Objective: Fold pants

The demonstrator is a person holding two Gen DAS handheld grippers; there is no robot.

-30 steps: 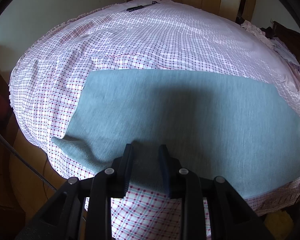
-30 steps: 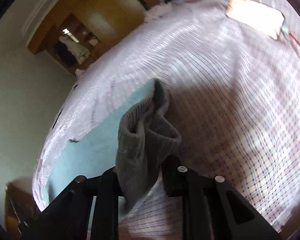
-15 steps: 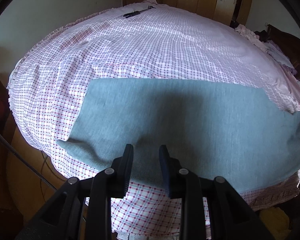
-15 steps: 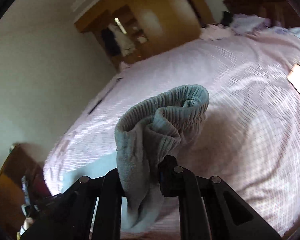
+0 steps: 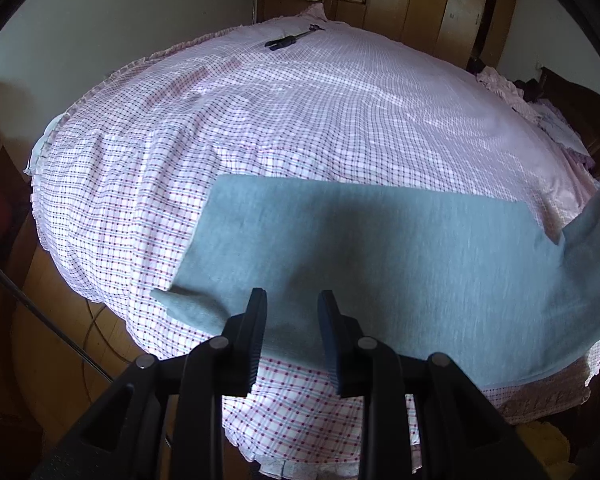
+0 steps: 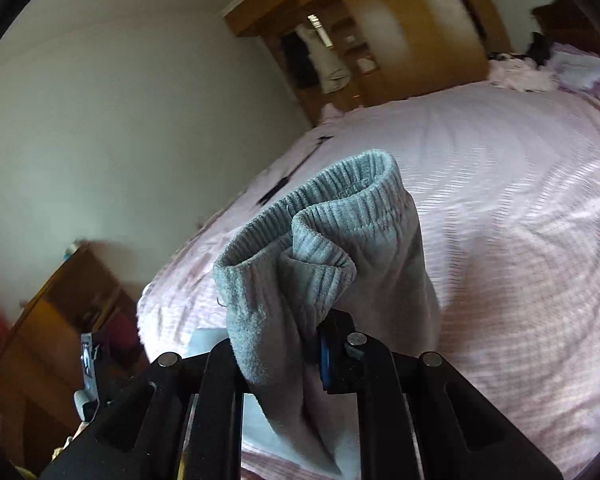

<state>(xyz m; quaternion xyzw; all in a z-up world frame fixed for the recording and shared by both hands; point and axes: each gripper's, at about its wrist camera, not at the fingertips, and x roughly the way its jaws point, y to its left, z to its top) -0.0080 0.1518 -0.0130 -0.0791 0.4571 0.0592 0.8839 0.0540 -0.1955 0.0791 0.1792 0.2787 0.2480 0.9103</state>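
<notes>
Grey-blue pants (image 5: 380, 264) lie flat across the near edge of the bed. Their right end rises off the bed at the right edge of the left wrist view (image 5: 592, 236). My left gripper (image 5: 292, 312) hovers over the pants' near edge with its jaws apart and nothing between them. My right gripper (image 6: 278, 344) is shut on the ribbed cuff end of the pants (image 6: 320, 240) and holds it bunched, well above the bed.
The bed has a pink checked sheet (image 5: 300, 120). A dark thin object (image 5: 288, 40) lies at its far side. Wooden wardrobes (image 5: 420, 0) stand behind. A wooden cabinet (image 6: 60, 312) is at the left in the right wrist view. Crumpled pink bedding (image 5: 540, 120) lies at the right.
My right gripper has lifted the cuff end up and tilted toward the room. The pants' right end now rises off the bed. My left gripper has drawn back a little.
</notes>
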